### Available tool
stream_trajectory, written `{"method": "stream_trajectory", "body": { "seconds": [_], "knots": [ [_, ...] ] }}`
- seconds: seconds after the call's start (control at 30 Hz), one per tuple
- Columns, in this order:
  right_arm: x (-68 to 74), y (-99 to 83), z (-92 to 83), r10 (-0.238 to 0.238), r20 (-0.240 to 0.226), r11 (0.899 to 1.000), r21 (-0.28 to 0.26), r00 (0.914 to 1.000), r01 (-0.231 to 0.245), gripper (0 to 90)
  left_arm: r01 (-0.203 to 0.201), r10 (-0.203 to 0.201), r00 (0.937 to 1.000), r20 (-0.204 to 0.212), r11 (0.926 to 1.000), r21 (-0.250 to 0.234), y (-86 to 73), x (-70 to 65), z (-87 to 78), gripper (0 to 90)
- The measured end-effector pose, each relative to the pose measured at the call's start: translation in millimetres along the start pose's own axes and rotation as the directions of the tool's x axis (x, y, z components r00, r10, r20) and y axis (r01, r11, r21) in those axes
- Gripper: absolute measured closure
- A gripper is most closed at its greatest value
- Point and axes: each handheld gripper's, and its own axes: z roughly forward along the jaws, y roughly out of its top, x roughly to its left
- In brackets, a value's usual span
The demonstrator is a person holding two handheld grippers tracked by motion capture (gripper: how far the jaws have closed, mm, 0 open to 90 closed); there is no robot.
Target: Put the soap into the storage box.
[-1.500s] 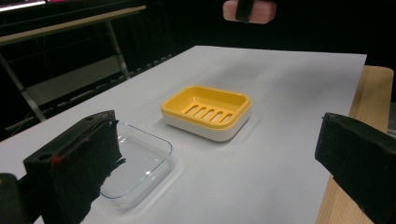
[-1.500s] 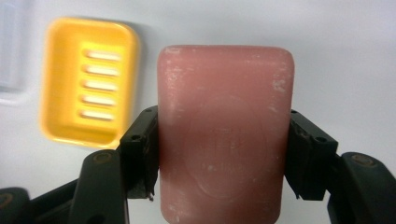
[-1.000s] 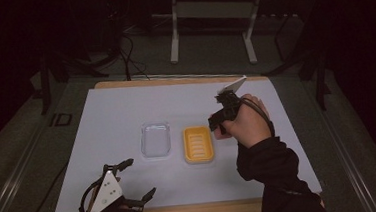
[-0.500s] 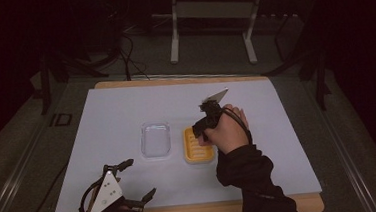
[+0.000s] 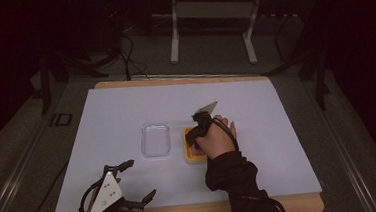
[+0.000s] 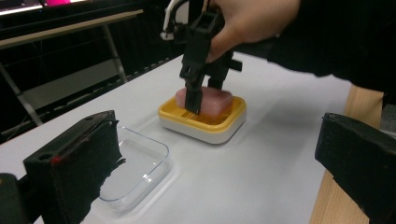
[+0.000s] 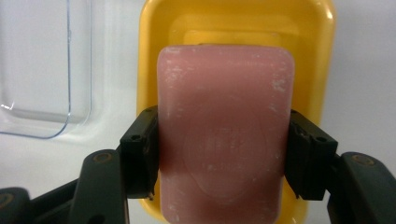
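Soap (image 7: 224, 135), a pink rounded-corner bar with a dull, slightly chalky face and a faint oval stamp pressed into it, sits in a glossy yellow dish (image 7: 317, 60) with a white base and ridged floor. The right hand-held gripper (image 7: 222, 154) straddles it: its black jaws lie against the bar's two long sides, pinching it, with the bar apparently still down in the dish, though the right gripper view cannot settle whether it is lifted at all. In the left gripper view the same gripper (image 6: 205, 100) comes down steeply from a hand (image 6: 247, 21) onto the soap (image 6: 212, 100) in the dish (image 6: 205, 126).

Left of the dish, just beside it, lies a clear, thin-walled plastic tray (image 5: 156, 139), rectangular with rounded corners, on the smooth pale-lilac surface (image 5: 126, 105), which has a wooden edge along its near side. The left hand-held gripper (image 5: 138, 179) rests at the near left corner, jaws spread wide with nothing between them, its grey three-cornered plate (image 5: 104, 194) uppermost.

Compared with a second ago, the right gripper has moved from right of the dish (image 5: 192, 156) to directly over it and come down onto the soap; the left gripper and clear tray have not shifted.
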Motion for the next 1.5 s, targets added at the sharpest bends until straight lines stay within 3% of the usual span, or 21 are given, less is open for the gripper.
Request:
{"method": "stream_trajectory", "body": {
  "seconds": [0.27, 0.4, 0.53, 0.7, 0.8, 0.93, 1.0, 1.07, 1.13, 1.17, 1.27, 1.33, 1.4, 1.47, 1.5],
  "knots": [
    [-0.9, 0.2, 6.5, 0.018, 0.024, 1.0, -0.009, 0.9996, -0.018, 37.6, -0.001, 0.001, 1.0, 0.003, 1.0, 0.0, 0.3, -0.3, -0.5, 0.6],
    [3.3, 0.0, 8.1, 0.009, 0.058, 1.0, 0.002, 0.9983, -0.01, 37.5, -0.001, 0.001, 1.0, 0.002, 1.0, -0.002, 0.4, -0.4, -0.7, 0.6],
    [1.3, 2.5, 6.1, 0.023, 0.032, 1.0, 0.008, 0.9992, -0.024, 33.8, -0.002, 0.002, 1.0, 0.001, 1.0, -0.002, 0.4, -0.1, -0.8, 0.6],
    [3.3, 2.2, -1.5, -0.022, 0.049, 1.0, 0.015, 0.9985, 0.022, 34.3, -0.003, 0.003, 1.0, 0.001, 1.0, 0.0, 0.5, -0.4, -0.8, 0.6],
    [3.2, 2.5, -9.8, -0.037, 0.033, 0.999, -0.012, 0.9988, 0.037, 33.8, -0.002, 0.002, 1.0, 0.001, 1.0, -0.001, 0.4, -0.2, -0.6, 0.6],
    [3.4, 1.1, -16.9, -0.092, 0.032, 0.995, -0.035, 0.9952, 0.093, 32.8, -0.003, 0.003, 1.0, 0.001, 1.0, 0.001, 0.3, -0.6, -0.3, 0.6],
    [2.9, -0.4, -19.8, -0.149, 0.034, 0.988, -0.045, 0.9882, 0.151, 32.2, -0.002, 0.002, 1.0, 0.001, 1.0, 0.002, 0.3, -0.4, -0.3, 0.6],
    [0.5, -2.6, -25.7, -0.206, 0.007, 0.976, -0.074, 0.9785, 0.206, 30.8, -0.003, 0.003, 1.0, 0.0, 1.0, 0.001, 0.1, -0.4, -0.2, 0.6],
    [-0.8, -3.6, -27.7, -0.225, 0.012, 0.97, -0.09, 0.9743, 0.225, 31.2, -0.003, 0.003, 1.0, 0.0, 1.0, 0.001, 0.1, -0.4, -0.1, 0.6],
    [-1.6, -4.3, -29.9, -0.252, 0.02, 0.962, -0.099, 0.9675, 0.253, 30.7, -0.003, 0.003, 1.0, 0.001, 1.0, 0.003, 0.1, -0.4, 0.1, 0.6],
    [-8.5, -5.2, -34.9, -0.324, -0.014, 0.939, -0.13, 0.9461, 0.319, 30.1, -0.004, 0.004, 1.0, 0.002, 1.0, 0.005, 0.0, -0.4, 0.3, 0.6],
    [-13.0, -6.0, -36.4, -0.346, -0.019, 0.93, -0.141, 0.9381, 0.34, 30.8, -0.007, 0.007, 1.0, 0.002, 0.9999, 0.007, 0.0, -0.4, 0.5, 0.6],
    [-19.8, -7.3, -37.4, -0.373, -0.062, 0.92, -0.156, 0.9257, 0.361, 30.4, -0.007, 0.007, 1.0, 0.002, 0.9999, 0.007, 0.0, -0.5, 0.3, 0.6],
    [-24.7, -9.6, -38.2, -0.423, -0.05, 0.895, -0.176, 0.9048, 0.409, 30.1, -0.006, 0.006, 1.0, 0.002, 1.0, 0.007, -0.1, -0.4, 0.3, 0.6],
    [-31.2, -12.0, -39.0, -0.433, -0.056, 0.891, -0.18, 0.8996, 0.418, 30.0, -0.006, 0.006, 1.0, 0.001, 1.0, 0.007, -0.2, -0.3, 0.5, 0.6]
  ]
}}
